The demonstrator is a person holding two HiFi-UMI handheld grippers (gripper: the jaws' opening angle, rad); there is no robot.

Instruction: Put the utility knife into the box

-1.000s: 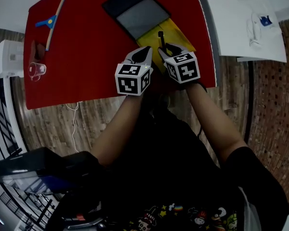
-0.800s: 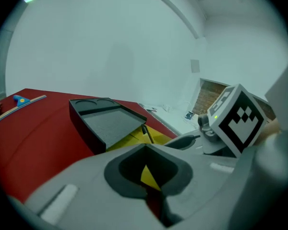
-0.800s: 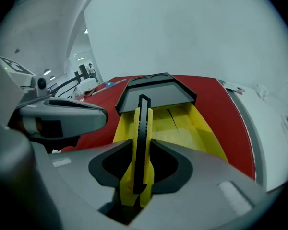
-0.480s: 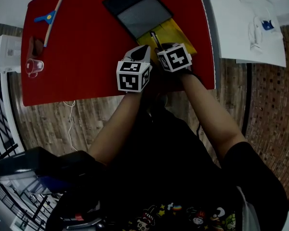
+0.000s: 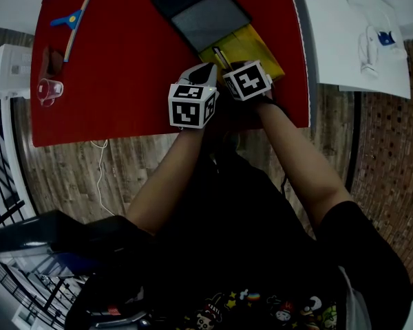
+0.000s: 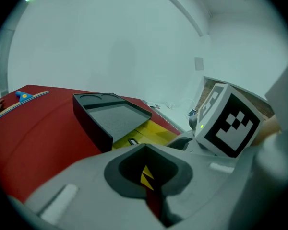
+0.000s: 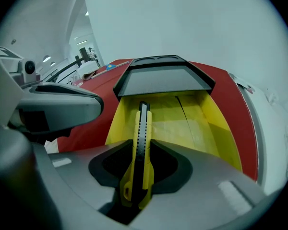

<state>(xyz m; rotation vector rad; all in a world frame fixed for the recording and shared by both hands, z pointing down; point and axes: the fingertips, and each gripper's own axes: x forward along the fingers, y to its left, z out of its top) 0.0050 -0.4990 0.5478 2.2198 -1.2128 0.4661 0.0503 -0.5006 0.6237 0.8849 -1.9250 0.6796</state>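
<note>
Right gripper view: right gripper clamped on the utility knife, tip pointing far, held over the near part of the open yellow box on the red table; left gripper jaws together, empty, just left

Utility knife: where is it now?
Right gripper view, centre: utility knife clamped in the right gripper, its tip over the open yellow box, just short of the grey tray.
</note>
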